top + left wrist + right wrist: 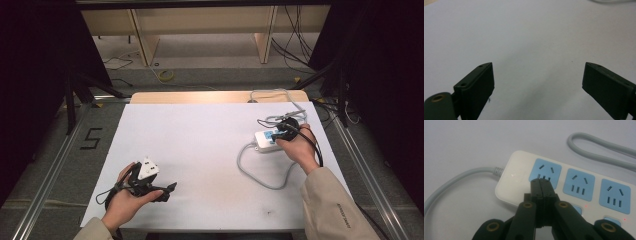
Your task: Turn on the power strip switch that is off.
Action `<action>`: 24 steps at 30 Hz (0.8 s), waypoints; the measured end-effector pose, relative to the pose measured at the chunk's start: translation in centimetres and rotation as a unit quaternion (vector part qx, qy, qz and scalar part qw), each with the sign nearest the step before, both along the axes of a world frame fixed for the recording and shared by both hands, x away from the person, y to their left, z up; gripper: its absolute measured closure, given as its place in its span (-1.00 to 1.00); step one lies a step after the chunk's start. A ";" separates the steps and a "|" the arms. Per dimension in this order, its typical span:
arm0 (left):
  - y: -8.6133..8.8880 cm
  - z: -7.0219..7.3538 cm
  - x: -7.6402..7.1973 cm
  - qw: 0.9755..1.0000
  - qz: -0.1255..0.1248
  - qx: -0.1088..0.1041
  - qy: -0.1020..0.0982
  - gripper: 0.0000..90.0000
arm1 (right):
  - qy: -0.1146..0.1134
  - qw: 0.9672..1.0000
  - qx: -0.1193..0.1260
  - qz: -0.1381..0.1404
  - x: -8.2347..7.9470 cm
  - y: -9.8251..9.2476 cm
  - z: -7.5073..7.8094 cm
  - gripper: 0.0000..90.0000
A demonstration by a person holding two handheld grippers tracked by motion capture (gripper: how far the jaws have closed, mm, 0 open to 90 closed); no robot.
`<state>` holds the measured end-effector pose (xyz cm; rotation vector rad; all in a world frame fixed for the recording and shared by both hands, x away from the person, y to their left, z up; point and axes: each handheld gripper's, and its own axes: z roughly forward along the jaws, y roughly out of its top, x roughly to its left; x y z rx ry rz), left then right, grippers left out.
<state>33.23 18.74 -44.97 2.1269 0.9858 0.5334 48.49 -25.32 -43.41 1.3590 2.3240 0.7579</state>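
A white power strip [265, 140] [519, 177] with blue sockets lies on the right part of the white table top, its grey cable [260, 175] [454, 185] looping toward me. My right gripper [284, 129] [541, 182] is over the strip, jaws pressed together with nothing between them, the tips at the first blue socket [545, 172] beside the cable end. My left gripper [167, 192] [537, 77] rests low near the front left of the table, jaws wide apart over bare white surface, nothing between them.
The white table top [200, 150] has a wooden strip along its far edge [200, 96]. A second grey cable [285, 95] runs off the far right corner. Dark frames and floor cables surround the table. Small red lights [586, 206] glow on the strip by its switches.
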 end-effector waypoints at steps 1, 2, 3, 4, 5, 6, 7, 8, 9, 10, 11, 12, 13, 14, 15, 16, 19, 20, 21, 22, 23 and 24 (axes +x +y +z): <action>0.0 0.0 0.0 1.000 0.000 0.000 0.000 -0.77 | 0.001 1.000 0.000 0.000 0.0 0.0 0.0 1.00; 0.0 0.0 0.0 1.000 0.000 0.000 0.000 -0.78 | 0.001 1.000 -0.002 0.000 0.1 0.0 -0.1 1.00; 0.0 0.0 0.0 1.000 0.000 0.001 -0.001 -0.77 | 0.003 1.000 -0.002 0.000 0.1 0.1 -0.1 1.00; 0.0 0.0 0.0 1.000 0.000 0.001 -0.001 -0.78 | 0.005 1.000 -0.002 0.001 0.1 0.1 -0.1 1.00; 0.0 0.0 0.0 1.000 -0.001 0.001 -0.001 -0.78 | 0.005 1.000 -0.002 0.000 0.1 0.1 -0.2 1.00; 0.0 0.0 0.0 1.000 -0.001 0.001 -0.001 -0.77 | 0.005 1.000 -0.003 0.000 0.1 0.1 -0.2 1.00; 0.0 0.0 0.0 1.000 -0.001 0.001 -0.001 -0.77 | 0.005 1.000 -0.003 0.000 0.2 0.1 -0.2 1.00; 0.0 0.0 0.0 1.000 -0.001 0.001 -0.001 -0.77 | 0.004 1.000 -0.003 0.000 0.2 0.1 -0.2 1.00; 0.0 0.0 0.0 1.000 -0.001 0.001 -0.001 -0.77 | 0.005 1.000 -0.002 -0.001 0.2 0.2 -0.2 1.00; 0.0 0.0 0.0 1.000 -0.001 0.001 -0.001 -0.77 | 0.006 1.000 -0.001 -0.001 0.2 0.2 -0.2 1.00; 0.0 0.0 0.0 1.000 -0.001 0.001 -0.001 -0.77 | 0.008 1.000 -0.001 0.000 0.3 0.2 -0.2 1.00; 0.0 0.0 0.0 1.000 -0.001 0.000 -0.001 -0.77 | 0.009 1.000 -0.001 -0.001 0.3 0.3 -0.3 1.00; 0.0 0.0 0.0 1.000 -0.001 0.001 -0.001 -0.77 | 0.010 1.000 -0.002 -0.001 0.4 0.4 -0.3 1.00; 0.0 0.0 0.0 1.000 -0.001 0.000 -0.001 -0.77 | 0.012 1.000 -0.003 -0.001 0.4 0.4 -0.3 1.00; 0.0 0.0 0.0 1.000 -0.001 0.000 -0.001 -0.77 | 0.013 1.000 -0.002 0.000 0.5 0.5 -0.3 1.00; 0.0 0.0 0.0 1.000 -0.001 0.000 -0.001 -0.77 | 0.016 1.000 -0.004 0.001 0.5 0.5 -0.3 1.00; 0.0 0.0 0.0 1.000 0.000 -0.001 -0.002 -0.77 | 0.019 1.000 -0.007 0.003 0.6 0.7 -0.4 1.00; 0.0 0.0 0.0 1.000 -0.001 -0.001 -0.002 -0.77 | 0.019 1.000 -0.010 0.003 0.6 0.7 -0.5 1.00; 0.0 0.0 0.0 1.000 -0.001 0.000 -0.001 -0.77 | 0.019 1.000 -0.011 0.004 0.7 0.7 -0.5 1.00; 0.0 0.0 0.0 1.000 -0.001 -0.001 0.000 -0.77 | 0.020 1.000 -0.012 0.004 0.7 0.8 -0.5 1.00; 0.0 0.0 0.0 1.000 -0.001 -0.001 0.000 -0.77 | 0.020 1.000 -0.013 0.004 0.7 0.8 -0.5 1.00; 0.0 0.0 0.0 1.000 -0.002 0.000 0.000 -0.77 | 0.020 1.000 -0.014 0.003 0.7 0.8 -0.5 1.00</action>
